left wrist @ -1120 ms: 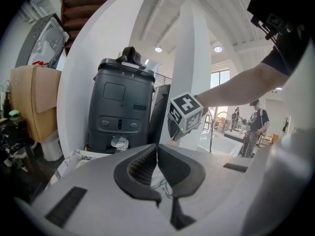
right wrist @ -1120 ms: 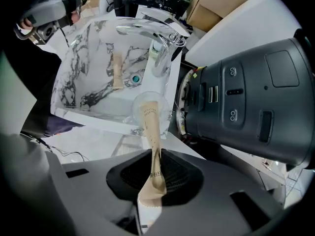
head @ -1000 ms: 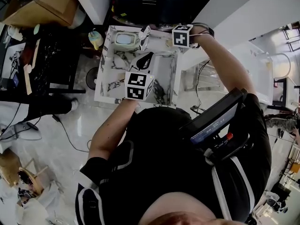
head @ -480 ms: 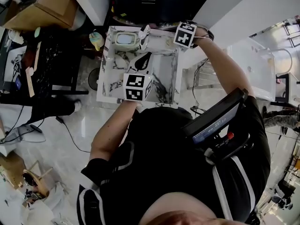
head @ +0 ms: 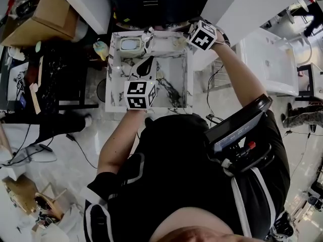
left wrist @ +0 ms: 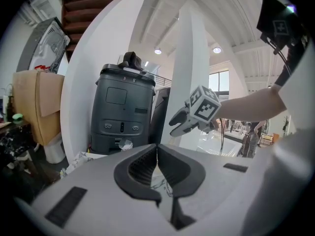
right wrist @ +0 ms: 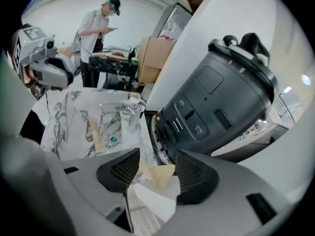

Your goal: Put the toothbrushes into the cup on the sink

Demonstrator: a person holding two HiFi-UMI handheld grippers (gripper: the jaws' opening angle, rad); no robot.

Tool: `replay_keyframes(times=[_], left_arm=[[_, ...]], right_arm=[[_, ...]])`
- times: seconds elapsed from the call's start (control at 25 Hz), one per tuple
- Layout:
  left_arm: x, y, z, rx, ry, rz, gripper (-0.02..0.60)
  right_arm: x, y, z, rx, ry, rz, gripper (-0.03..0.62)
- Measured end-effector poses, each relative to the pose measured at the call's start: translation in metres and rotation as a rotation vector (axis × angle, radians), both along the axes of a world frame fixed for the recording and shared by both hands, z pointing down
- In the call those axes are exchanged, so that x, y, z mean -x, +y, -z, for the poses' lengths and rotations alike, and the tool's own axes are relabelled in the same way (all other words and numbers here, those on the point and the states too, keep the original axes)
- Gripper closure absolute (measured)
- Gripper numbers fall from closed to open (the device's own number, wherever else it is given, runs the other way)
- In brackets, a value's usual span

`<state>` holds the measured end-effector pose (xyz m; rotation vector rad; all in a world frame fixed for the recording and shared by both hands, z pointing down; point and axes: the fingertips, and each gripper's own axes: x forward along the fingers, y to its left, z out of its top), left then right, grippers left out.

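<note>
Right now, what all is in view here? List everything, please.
Sink counter: one, white marble with dark veins, before the person.
Faucet: one, chrome, at its back edge.
Beige stick, perhaps a toothbrush: one, flat on the counter.
Machine: one, dark grey, behind the counter.
Cardboard box: one, brown, left of the counter.
Bystander: one, white top, background.
Left gripper: one, grey, over the basin, jaws shut, empty.
Right gripper: one, grey, back right corner; jaws have just been opening, pressing on nothing.

No text or number seems legible in these blurry views.
</note>
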<state>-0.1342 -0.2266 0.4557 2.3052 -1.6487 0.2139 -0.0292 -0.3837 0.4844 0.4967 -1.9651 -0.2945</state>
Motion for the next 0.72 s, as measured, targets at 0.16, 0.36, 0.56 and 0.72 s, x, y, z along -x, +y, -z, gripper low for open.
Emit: replay_keyframes(times=[0.16,0.36,0.56,0.72], left_arm=[[0.004,0.006,0.013,-0.041,0.013,-0.014,0.572],[0.008,0.014,0.031,-0.090,0.012,-0.032,0.572],[0.016,0.024,0.040,-0.115,0.034,0.009,0.572],[0.027,0.034,0.044,-0.128,0.056,0.052,0.574]], right_arm=[[0.004,0.019,0.043,-0.032,-0.268,-0.089,0.358],[0.020,0.058,0.077,-0.009,-0.554,-0.130,0.359],[0.024,0.097,0.096,0.016,-0.803,-0.141,0.509],[0.022,0.114,0.104,0.013,-0.938,-0.162,0.520]])
